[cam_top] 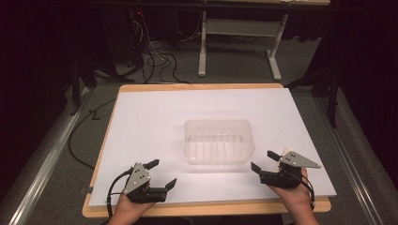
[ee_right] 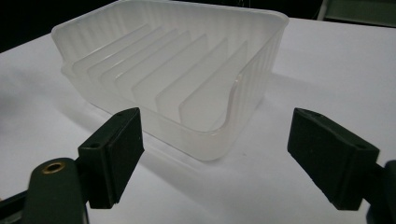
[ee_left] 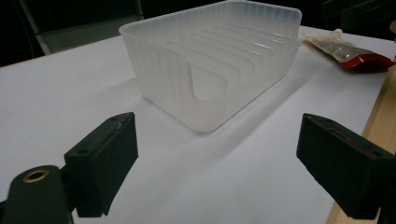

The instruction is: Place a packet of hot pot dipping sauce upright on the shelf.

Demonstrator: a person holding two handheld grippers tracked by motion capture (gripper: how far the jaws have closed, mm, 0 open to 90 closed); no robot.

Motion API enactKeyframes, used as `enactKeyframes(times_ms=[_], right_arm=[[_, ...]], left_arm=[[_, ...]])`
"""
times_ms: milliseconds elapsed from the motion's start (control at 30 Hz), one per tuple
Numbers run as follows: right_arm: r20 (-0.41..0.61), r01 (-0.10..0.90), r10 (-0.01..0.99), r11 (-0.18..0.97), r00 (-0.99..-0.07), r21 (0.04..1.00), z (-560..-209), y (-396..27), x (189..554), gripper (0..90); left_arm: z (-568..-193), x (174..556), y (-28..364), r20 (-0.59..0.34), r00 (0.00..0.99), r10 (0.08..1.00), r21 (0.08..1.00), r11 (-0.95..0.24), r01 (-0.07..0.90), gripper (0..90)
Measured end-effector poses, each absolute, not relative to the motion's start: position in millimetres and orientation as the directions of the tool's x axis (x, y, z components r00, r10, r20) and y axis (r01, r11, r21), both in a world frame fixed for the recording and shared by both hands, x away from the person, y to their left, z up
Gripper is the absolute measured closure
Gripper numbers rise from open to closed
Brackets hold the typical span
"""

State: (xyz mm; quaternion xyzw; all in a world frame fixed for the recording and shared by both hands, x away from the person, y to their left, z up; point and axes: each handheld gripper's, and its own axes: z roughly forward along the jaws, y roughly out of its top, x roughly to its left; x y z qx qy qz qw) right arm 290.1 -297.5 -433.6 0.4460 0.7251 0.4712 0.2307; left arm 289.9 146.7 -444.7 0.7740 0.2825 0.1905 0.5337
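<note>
Dark room all around, cables trailing on the grey floor beyond a wooden table [cam_top: 187, 87] topped with a big white sheet [cam_top: 155, 122]. Near the middle of that sheet sits a translucent plastic tray [cam_top: 218, 140], ribbed along its bottom, with a scooped notch in the end wall that faces each of my cameras.

I hold my left gripper [cam_top: 162, 174] at the near left of the sheet, jaws spread wide and holding nothing. Along its jaws in the left gripper view [ee_left: 212, 161] I look at the tray's corner [ee_left: 205, 56], which stands apart from the tips. Beyond the tray, by the table's wooden edge, lies a small sachet [ee_left: 348, 49] with a red end.

My right gripper [cam_top: 264, 161] rests at the near right of the sheet, just beside the tray's near right corner, jaws likewise released with nothing between them. In the right gripper view [ee_right: 215, 154] the tray [ee_right: 173, 70] sits close ahead of the gap, not touching either jaw.
</note>
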Motion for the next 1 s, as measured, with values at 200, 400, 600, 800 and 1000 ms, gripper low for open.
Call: enactKeyframes(times_ms=[200, 400, 600, 800, 1000], right_arm=[[0.082, 0.410, 0.870, 0.145, -0.486, 0.901, -431.0, -306.4, 285.7, 19.6], [0.081, 0.408, 0.876, 0.138, -0.476, 0.903, -431.4, -312.0, 285.8, 20.8], [0.070, 0.408, 0.884, 0.142, -0.463, 0.902, -432.0, -324.9, 287.4, 24.7], [0.086, 0.438, 0.913, 0.107, -0.398, 0.893, -435.7, -346.3, 291.6, 25.4], [0.080, 0.448, 0.930, 0.097, -0.360, 0.889, -438.0, -364.1, 295.1, 24.0]], left_arm=[[-447.4, 292.6, 136.7, 0.000, 0.779, 0.627, 0.929, -0.289, 0.232, 13.1], [-448.3, 292.2, 135.2, 0.003, 0.781, 0.624, 0.926, -0.297, 0.234, 13.2], [-448.2, 292.4, 136.4, 0.000, 0.782, 0.624, 0.926, -0.296, 0.236, 13.2], [-448.4, 292.8, 136.4, 0.000, 0.782, 0.624, 0.925, -0.297, 0.237, 13.2], [-448.8, 293.3, 135.8, -0.002, 0.780, 0.625, 0.925, -0.296, 0.239, 13.1]])
